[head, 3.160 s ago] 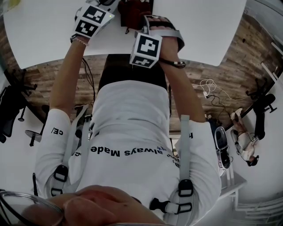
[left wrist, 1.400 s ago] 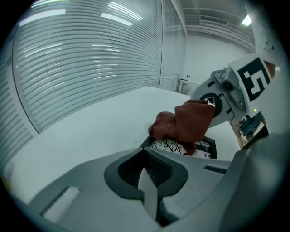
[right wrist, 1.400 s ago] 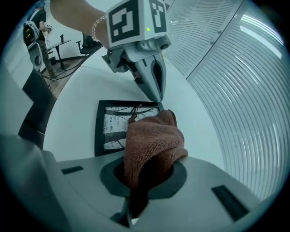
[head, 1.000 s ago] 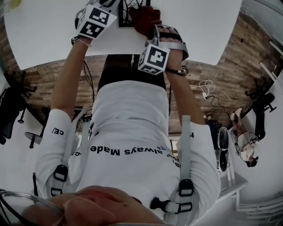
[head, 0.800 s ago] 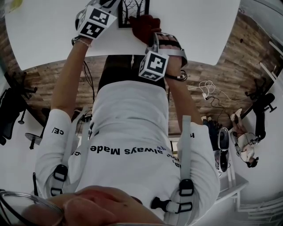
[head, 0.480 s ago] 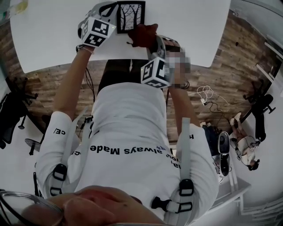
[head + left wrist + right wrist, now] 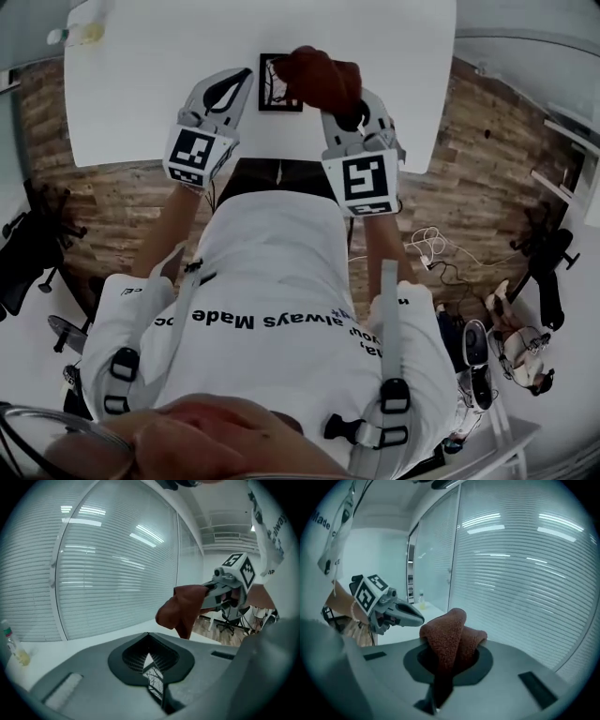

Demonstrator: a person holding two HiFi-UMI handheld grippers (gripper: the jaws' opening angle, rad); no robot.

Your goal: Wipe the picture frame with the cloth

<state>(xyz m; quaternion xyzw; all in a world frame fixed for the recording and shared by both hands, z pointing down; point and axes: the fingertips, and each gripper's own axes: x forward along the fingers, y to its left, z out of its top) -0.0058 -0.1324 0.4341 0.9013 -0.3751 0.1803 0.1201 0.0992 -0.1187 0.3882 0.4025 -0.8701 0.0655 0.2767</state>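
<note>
The left gripper (image 7: 242, 79) has its fingers (image 7: 117, 686) clenched on the left edge of the small black picture frame with a drawing of bare branches (image 7: 275, 96). A thin strip of this frame (image 7: 153, 679) shows between them. The frame is over the white counter (image 7: 141, 84). The right gripper (image 7: 352, 114) has its fingers (image 7: 497, 681) clamped on the reddish-brown terry cloth (image 7: 447, 639). The cloth (image 7: 319, 77) covers the upper right corner of the frame and bulges out above the fingers.
</note>
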